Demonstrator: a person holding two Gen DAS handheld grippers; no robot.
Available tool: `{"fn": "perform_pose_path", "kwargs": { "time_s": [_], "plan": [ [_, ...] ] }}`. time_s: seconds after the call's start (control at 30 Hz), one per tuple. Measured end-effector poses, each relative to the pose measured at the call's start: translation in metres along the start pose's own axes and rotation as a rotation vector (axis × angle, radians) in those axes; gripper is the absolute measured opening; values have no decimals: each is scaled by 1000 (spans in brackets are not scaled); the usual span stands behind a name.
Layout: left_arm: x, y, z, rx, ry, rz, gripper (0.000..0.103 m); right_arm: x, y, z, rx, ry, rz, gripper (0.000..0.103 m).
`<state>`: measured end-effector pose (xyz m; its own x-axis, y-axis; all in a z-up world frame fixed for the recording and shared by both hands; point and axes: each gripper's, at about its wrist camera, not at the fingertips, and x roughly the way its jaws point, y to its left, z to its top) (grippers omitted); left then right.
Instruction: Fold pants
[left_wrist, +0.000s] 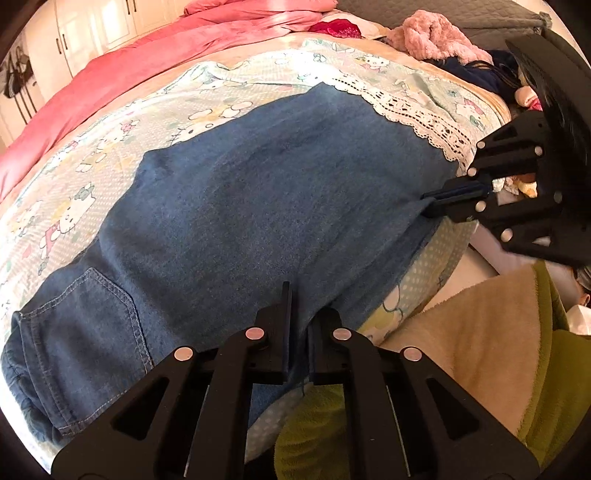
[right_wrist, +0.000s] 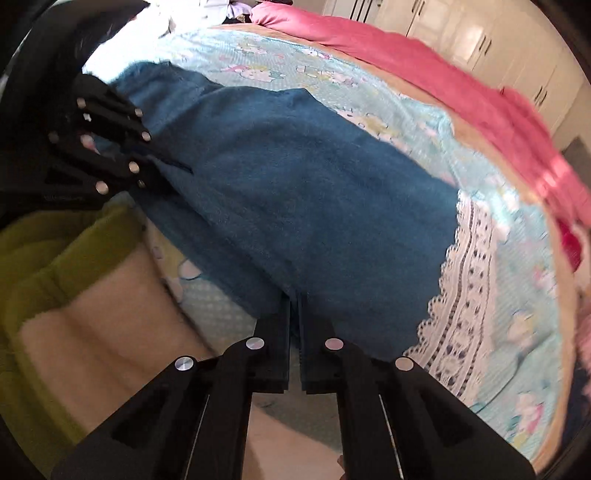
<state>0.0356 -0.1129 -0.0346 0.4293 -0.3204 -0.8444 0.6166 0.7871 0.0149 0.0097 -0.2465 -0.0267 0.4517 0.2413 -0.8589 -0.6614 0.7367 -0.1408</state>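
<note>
A: Pinching the near edge of the pants (left_wrist: 280, 192) lying on the bed (left_wrist: 110, 147), the left tongs (left_wrist: 297, 314) and right tongs (right_wrist: 295, 314) are both clamping denim.

B: Risking uneven lifting; thin grips may be slipping.

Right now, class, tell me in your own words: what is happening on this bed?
A person is folding blue denim pants spread on a cartoon-print sheet, with a two-finger gripper in each hand. The left gripper is shut on the near edge of the pants, close to the back pocket. The right gripper is shut on the same near edge further along, by the sheet's lace trim. A pink quilt lies behind.
</note>
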Motion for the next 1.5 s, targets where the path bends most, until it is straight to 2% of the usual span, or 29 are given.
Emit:
{"fn": "perform_pose_path", "kwargs": {
  "time_s": [0.23, 0.27, 0.3, 0.33, 0.37, 0.43, 0.5, 0.57, 0.67, 0.73, 0.77, 0.83, 0.9, 0.97, 1.07, 1.13, 1.2, 1.23, 1.3, 1.43, 1.5],
  "plan": [
    [4, 1, -2, -5, 24, -41, 12, 13, -3, -8, 40, 35, 36, 8],
    [2, 2, -3, -12, 25, -55, 23, 12, -6, -7, 56, 36, 58, 12],
    [-1, 4, -4, -21, 26, -69, 41, 9, -7, -8, 62, 36, 71, 17],
    [-9, 9, -6, -43, 16, -82, 49, 4, -9, -8, 66, 34, 98, 32],
    [-17, 15, -8, -63, -2, -82, 56, 0, -11, -8, 67, 25, 111, 39],
    [-36, 32, -12, -118, -44, -75, 61, -16, -19, -6, 80, -34, 141, 39],
    [-56, 59, -19, -209, -83, 17, 76, -26, -32, -1, 128, -84, 135, 39],
    [-71, 89, -30, -299, -97, 158, 77, -27, -51, 2, 198, -110, 93, 47],
    [-83, 132, -47, -451, -88, 276, 81, -16, -74, 3, 294, -91, 33, 49],
    [-75, 148, -56, -496, -35, 309, 84, -7, -83, -2, 335, -54, 6, 49],
    [-63, 156, -60, -510, 33, 357, 84, 2, -88, -5, 356, -9, -16, 49],
    [-48, 166, -68, -519, 109, 426, 86, 15, -91, -12, 375, 53, -48, 49],
    [-44, 183, -78, -606, 119, 355, 88, 15, -86, -15, 368, 30, -59, 49],
    [-49, 191, -83, -645, 99, 336, 88, 16, -84, -16, 367, 26, -71, 49],
    [-67, 185, -76, -624, 18, 366, 88, 13, -86, -16, 396, 25, -44, 52],
    [-86, 179, -65, -590, -62, 405, 88, -2, -92, -11, 435, -38, -2, 52],
    [-103, 173, -49, -560, -136, 392, 88, -20, -106, -4, 480, -122, 14, 52],
    [-110, 169, -38, -548, -181, 370, 88, -24, -117, 0, 508, -146, 13, 54],
    [-109, 165, -17, -523, -221, 331, 88, -23, -143, 6, 582, -161, -9, 58],
    [-68, 163, 32, -496, -201, 186, 88, -6, -189, 17, 698, -154, -7, 58],
    [-48, 164, 44, -502, -177, 128, 88, 7, -213, 21, 760, -148, 17, 58]
  ]
}}
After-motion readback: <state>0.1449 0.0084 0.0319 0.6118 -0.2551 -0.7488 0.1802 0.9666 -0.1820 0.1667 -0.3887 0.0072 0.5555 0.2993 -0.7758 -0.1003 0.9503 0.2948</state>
